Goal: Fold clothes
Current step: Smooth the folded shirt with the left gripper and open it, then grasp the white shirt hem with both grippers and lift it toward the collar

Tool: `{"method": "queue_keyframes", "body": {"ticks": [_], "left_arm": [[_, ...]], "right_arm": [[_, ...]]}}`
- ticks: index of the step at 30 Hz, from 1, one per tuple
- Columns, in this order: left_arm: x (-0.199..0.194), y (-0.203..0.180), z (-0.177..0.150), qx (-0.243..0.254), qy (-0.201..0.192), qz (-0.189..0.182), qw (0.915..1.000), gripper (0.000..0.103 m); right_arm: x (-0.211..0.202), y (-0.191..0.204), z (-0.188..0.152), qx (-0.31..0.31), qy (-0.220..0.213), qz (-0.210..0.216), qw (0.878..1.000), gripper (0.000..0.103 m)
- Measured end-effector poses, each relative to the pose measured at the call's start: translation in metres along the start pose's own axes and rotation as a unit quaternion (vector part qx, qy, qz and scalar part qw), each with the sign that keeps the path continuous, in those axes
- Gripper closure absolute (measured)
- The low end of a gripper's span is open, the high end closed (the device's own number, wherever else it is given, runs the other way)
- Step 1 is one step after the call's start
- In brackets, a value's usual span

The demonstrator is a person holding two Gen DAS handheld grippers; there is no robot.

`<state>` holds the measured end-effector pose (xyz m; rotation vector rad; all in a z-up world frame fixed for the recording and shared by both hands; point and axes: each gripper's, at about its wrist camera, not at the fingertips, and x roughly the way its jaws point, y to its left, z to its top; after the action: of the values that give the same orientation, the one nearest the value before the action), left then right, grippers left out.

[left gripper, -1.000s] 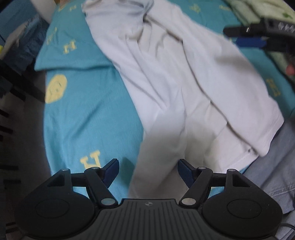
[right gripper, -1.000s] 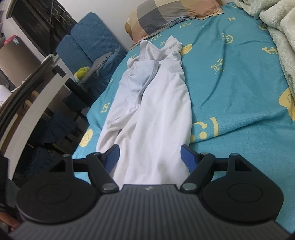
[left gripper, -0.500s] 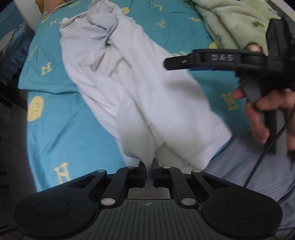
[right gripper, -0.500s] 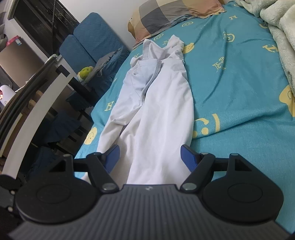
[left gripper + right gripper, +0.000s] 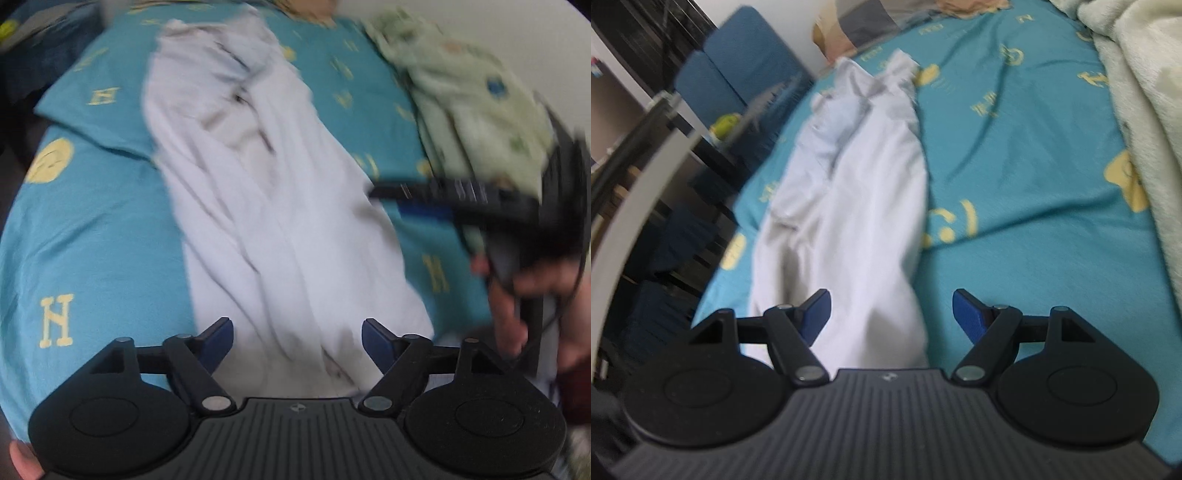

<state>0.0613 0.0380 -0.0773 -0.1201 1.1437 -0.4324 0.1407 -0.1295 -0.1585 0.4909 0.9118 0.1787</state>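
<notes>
Two grippers, both mine, both spread wide and holding nothing: left gripper [image 5: 297, 341] hovers over the near hem of the white garment [image 5: 273, 206], right gripper [image 5: 891, 314] just off its far-side edge. Garment lies long and rumpled, lengthwise down the teal bedsheet [image 5: 92, 236], sides lapped inward, likely narrowed for folding; frames blurred

Soft even daylight, heavy motion blur in both views, fisheye-bent dark edges.
</notes>
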Motion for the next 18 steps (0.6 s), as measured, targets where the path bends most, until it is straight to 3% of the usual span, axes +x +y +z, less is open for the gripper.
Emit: {"method": "queue_keyframes", "body": {"ticks": [4,9,16,18], "left_arm": [[0.012,0.042,0.007,-0.082,-0.006,0.013,0.9966,0.024],[0.031,0.056,0.011,-0.099,0.019,0.033,0.9944,0.024],[0.036,0.059,0.008,-0.100,0.040,0.003,0.9941,0.028],[0.037,0.061,0.007,-0.101,0.046,-0.006,0.9938,0.028]], "right_arm": [[-0.004,-0.002,-0.007,0.004,0.024,-0.004,1.000,0.028],[0.001,-0.001,-0.015,0.001,0.065,-0.017,0.998,0.028],[0.013,0.012,-0.028,-0.010,0.134,0.020,0.991,0.028],[0.014,0.023,-0.035,-0.037,0.153,0.012,0.987,0.028]]}}
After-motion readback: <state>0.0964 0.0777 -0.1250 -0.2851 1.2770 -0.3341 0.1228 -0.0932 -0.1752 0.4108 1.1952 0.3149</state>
